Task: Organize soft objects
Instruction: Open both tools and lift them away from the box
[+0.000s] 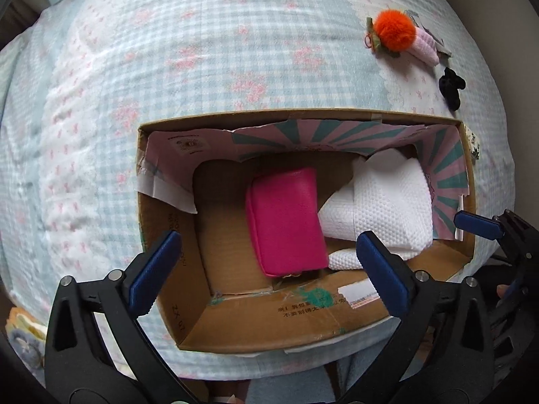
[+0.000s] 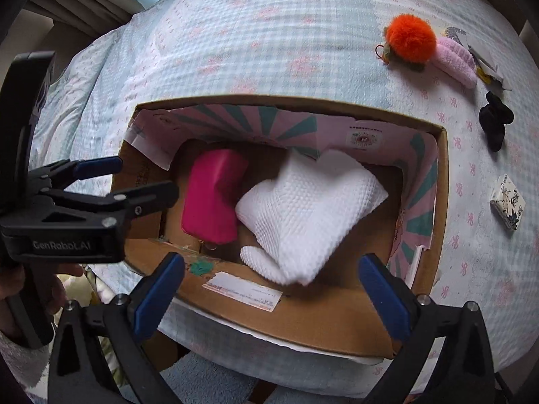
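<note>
An open cardboard box (image 1: 188, 306) sits on a bed covered with a pale blue checked quilt (image 1: 202, 50) patterned with pink bows. Inside the box, a bright pink pouch (image 1: 286, 222) lies on the cardboard floor left of centre, and a folded white waffle-textured cloth (image 1: 387, 202) lies to its right, its near-left edge just beside the pouch. The box's inner walls are lined with pink and teal striped paper. The left gripper (image 1: 269, 259) hangs above the near-left part of the box with its jaws spread wide and nothing between the blue pads; the pouch shows in the gap below them. The right gripper (image 2: 269, 289) hangs over the near edge of the box, its jaws likewise released and empty, with the white cloth below. On the quilt beyond the box's far right corner lie a fluffy orange pom-pom (image 2: 411, 38) touching a pink knitted item (image 2: 454, 60), with a black fabric piece (image 2: 495, 118) near them and a small patterned packet (image 2: 508, 205) on the quilt to the right of the box.
</note>
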